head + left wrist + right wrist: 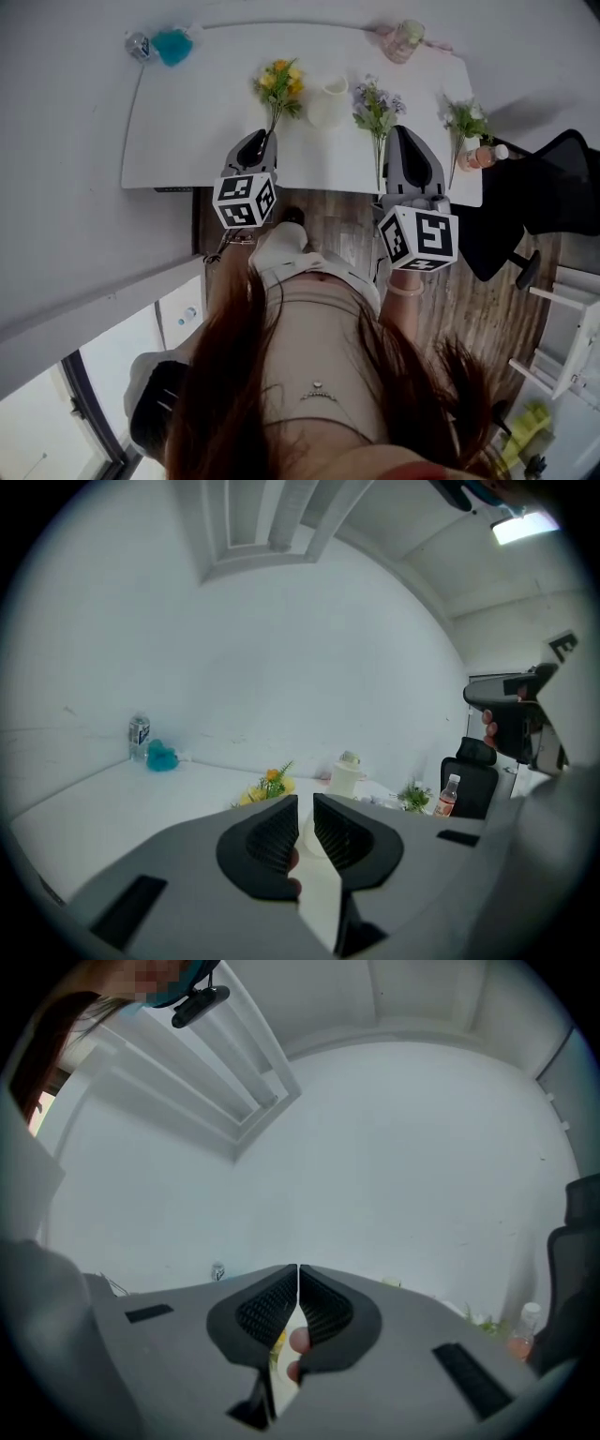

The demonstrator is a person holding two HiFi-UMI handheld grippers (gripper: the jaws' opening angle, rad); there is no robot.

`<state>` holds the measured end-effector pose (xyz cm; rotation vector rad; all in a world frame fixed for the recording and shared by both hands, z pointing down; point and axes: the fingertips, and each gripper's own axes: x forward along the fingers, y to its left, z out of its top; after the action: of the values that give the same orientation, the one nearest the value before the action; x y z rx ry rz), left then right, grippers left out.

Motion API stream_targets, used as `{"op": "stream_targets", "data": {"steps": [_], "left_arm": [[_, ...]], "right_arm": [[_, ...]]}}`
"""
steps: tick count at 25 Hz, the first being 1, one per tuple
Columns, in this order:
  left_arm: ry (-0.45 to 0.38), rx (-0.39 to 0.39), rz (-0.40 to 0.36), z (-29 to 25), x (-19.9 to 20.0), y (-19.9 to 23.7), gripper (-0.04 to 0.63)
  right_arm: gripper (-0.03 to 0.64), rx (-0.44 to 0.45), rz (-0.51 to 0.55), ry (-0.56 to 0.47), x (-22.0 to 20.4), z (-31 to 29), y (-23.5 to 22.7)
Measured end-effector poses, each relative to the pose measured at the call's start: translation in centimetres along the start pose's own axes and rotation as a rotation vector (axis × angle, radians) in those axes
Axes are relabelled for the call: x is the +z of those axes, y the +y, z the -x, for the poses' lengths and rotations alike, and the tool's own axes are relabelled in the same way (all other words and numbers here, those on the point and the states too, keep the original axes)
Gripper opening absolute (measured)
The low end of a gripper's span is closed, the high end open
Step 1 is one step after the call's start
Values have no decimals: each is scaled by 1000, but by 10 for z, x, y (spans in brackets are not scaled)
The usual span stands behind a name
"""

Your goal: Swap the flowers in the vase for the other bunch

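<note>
A white vase [327, 103] [345, 778] stands mid-table with no flowers showing in it. The yellow bunch [280, 82] [272, 782] lies to its left, its stem running back to the tip of my left gripper [260, 139] [306, 803]. That gripper's jaws stand a narrow gap apart, and only white shows through the gap. To the right of the vase lies the purple bunch [377, 105], with its stem along the left flank of my right gripper [406, 131] [298, 1274]. The right gripper's jaws are shut and nothing shows between them.
On the white table [187, 131] a green sprig [466, 117] [412, 797] and an orange bottle [483, 157] [449, 794] stand at the right end. A pink cup [405, 39] sits at the far edge. A teal object [172, 45] and a can [139, 45] occupy the far left corner. A black chair [553, 187] stands to the right.
</note>
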<state>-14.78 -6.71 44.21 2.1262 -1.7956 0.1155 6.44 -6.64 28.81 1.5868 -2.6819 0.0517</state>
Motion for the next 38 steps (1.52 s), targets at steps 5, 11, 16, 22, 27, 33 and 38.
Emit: {"op": "stream_targets", "data": {"steps": [5, 11, 16, 22, 27, 33, 38], "left_arm": [[-31, 27, -27, 26, 8, -10, 21], [-39, 34, -47, 37, 11, -26, 6], [-49, 31, -52, 46, 14, -39, 3], [-59, 18, -62, 53, 15, -60, 3], [-90, 24, -57, 62, 19, -73, 5], [-125, 38, -54, 79, 22, -88, 5], [-141, 43, -48, 90, 23, -95, 5]], "right_arm": [[28, 38, -1, -13, 4, 15, 8], [28, 42, -3, -20, 7, 31, -1], [28, 38, -15, -14, 3, 44, -8], [28, 22, -31, -2, -4, 63, -22], [28, 30, -37, 4, -10, 78, -28], [28, 38, -45, 6, -15, 98, -37], [28, 22, -51, 8, -21, 111, -44]]}}
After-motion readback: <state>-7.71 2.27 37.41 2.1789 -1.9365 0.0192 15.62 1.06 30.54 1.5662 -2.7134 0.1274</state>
